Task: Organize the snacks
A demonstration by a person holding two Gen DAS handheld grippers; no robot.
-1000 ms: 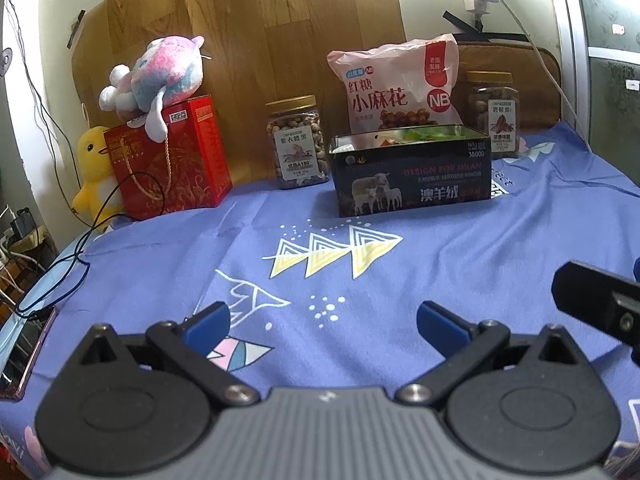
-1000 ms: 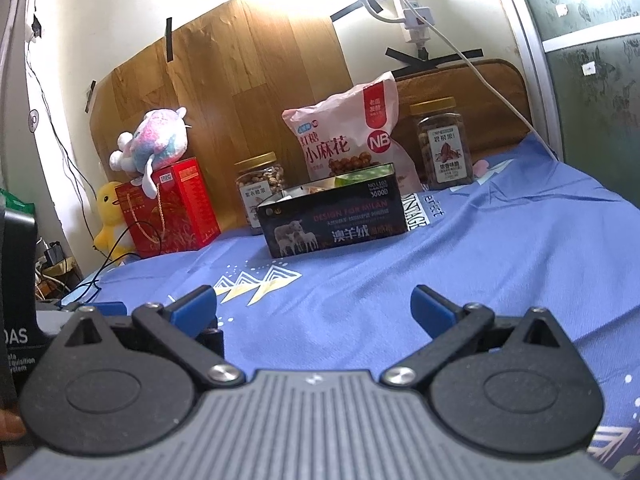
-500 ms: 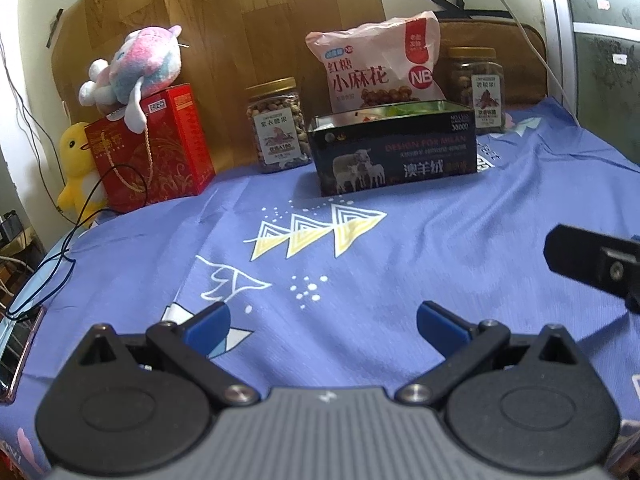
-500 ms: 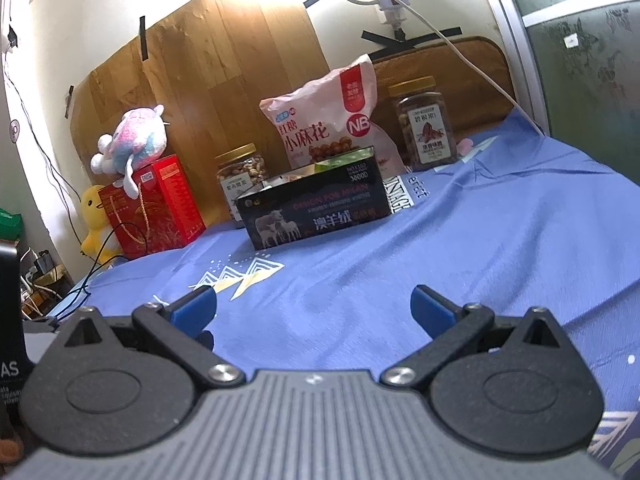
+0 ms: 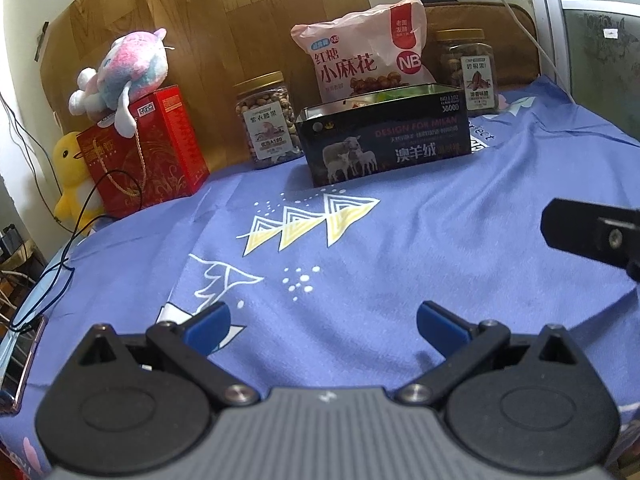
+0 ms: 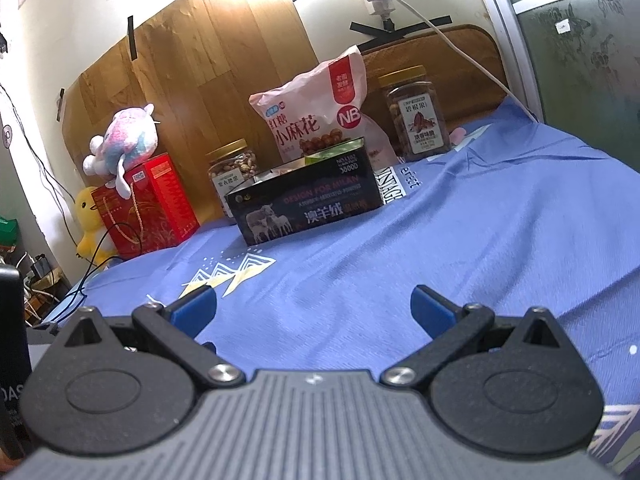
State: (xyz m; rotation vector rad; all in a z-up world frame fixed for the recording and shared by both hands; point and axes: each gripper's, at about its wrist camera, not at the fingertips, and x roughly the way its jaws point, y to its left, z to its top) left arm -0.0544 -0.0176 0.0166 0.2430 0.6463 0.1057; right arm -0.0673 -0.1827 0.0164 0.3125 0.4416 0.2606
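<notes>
Contents of the open black tin [image 5: 386, 136] being mostly hidden by its wall, nuts being held in two jars [image 5: 269, 120] at the bedspread's [image 5: 400, 240] far edge, left gripper [image 5: 324, 322] and right gripper [image 6: 314, 306] both being held apart, empty.

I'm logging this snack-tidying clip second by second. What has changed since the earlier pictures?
Only the viewpoints shifted: the open left gripper and open right gripper tilted, neither taking hold of anything. The dark open tin box, pink snack bag, two gold-lidded nut jars and red gift box stayed put on the blue cloth.
</notes>
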